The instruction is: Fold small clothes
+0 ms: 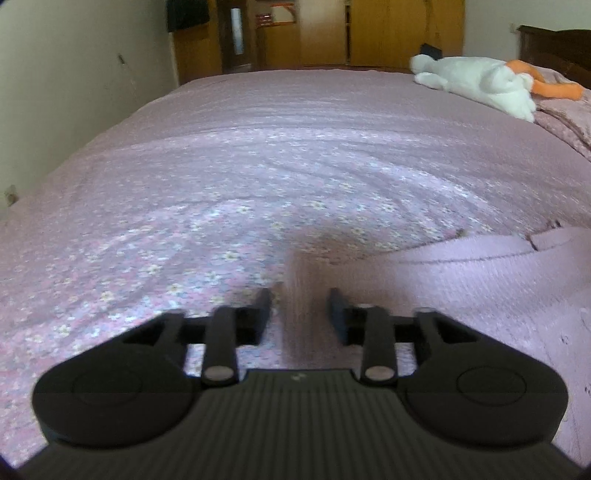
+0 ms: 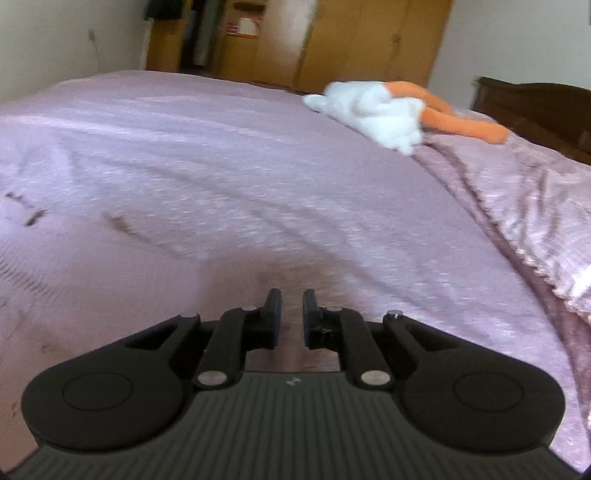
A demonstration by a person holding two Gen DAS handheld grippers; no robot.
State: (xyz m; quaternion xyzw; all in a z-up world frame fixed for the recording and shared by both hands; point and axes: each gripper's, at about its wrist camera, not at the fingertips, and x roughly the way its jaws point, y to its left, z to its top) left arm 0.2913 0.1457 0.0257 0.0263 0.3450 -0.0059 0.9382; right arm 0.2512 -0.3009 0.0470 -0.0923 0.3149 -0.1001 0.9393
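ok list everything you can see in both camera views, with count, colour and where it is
Bedspread: one, pink floral, covers the bed.
Small garment: one, pale pink, near side, right of the left gripper.
Plush toy: one, white and orange, far right.
Blanket: one, pink, right edge.
Headboard: one, dark wood, far right.
Wardrobe: one, yellow-brown wood, far wall.
Left gripper: black, open, above the garment's edge.
Right gripper: black, narrowly open, empty.

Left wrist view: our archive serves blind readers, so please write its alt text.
The open left gripper hovers low over a pink garment on a floral pink bedspread. A white and orange plush toy lies far right.
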